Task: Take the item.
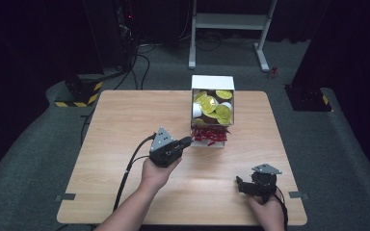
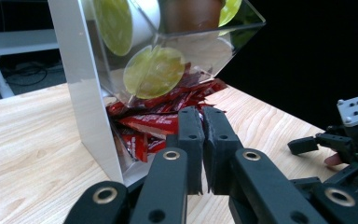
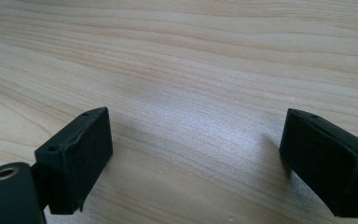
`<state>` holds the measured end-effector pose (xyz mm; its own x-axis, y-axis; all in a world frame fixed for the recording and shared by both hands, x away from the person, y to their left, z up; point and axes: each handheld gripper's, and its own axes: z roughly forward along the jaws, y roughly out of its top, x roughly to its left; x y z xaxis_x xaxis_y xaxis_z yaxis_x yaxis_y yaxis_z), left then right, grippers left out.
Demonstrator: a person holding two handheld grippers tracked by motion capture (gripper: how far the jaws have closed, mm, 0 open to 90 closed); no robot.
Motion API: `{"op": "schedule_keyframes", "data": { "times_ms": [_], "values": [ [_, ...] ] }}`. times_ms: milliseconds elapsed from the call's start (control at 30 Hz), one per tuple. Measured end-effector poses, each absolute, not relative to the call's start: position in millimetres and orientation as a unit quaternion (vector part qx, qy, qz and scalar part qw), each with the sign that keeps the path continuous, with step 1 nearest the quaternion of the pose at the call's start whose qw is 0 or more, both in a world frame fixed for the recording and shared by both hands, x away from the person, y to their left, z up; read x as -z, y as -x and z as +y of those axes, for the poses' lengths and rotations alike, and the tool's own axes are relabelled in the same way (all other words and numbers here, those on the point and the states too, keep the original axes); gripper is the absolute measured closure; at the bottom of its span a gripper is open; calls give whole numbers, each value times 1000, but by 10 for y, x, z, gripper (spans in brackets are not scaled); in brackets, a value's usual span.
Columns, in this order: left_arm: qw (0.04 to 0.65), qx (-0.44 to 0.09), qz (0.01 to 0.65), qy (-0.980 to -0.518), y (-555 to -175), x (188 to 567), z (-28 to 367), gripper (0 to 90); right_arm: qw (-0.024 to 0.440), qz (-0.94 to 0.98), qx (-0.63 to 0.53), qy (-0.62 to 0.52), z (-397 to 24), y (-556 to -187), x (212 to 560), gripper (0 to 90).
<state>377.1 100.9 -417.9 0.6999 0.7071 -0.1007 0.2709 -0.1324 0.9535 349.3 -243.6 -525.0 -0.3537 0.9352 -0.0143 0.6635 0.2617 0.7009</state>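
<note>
A white dispenser box (image 1: 212, 83) with a clear slanted front stands on the pale wood-grain table (image 1: 125, 125), round yellow-lidded pods (image 1: 223, 113) above, glossy red sachets (image 2: 151, 122) spilling from its bottom slot. The left tool (image 2: 201, 112) has its jaws pressed together, empty, tips just before the sachets. The right tool (image 3: 193, 140) gapes wide over bare wood, well apart.
</note>
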Motion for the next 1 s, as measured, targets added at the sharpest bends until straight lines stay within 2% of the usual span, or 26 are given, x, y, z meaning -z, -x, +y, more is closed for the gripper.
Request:
{"op": "schedule_keyframes", "data": {
  "times_ms": [1000],
  "values": [
    [582, -184, 343, -714, -3554, 4209, 1337, 866, 220, 762, -308, -525, -2435, -3492, 5250, 93]
  ]
}}
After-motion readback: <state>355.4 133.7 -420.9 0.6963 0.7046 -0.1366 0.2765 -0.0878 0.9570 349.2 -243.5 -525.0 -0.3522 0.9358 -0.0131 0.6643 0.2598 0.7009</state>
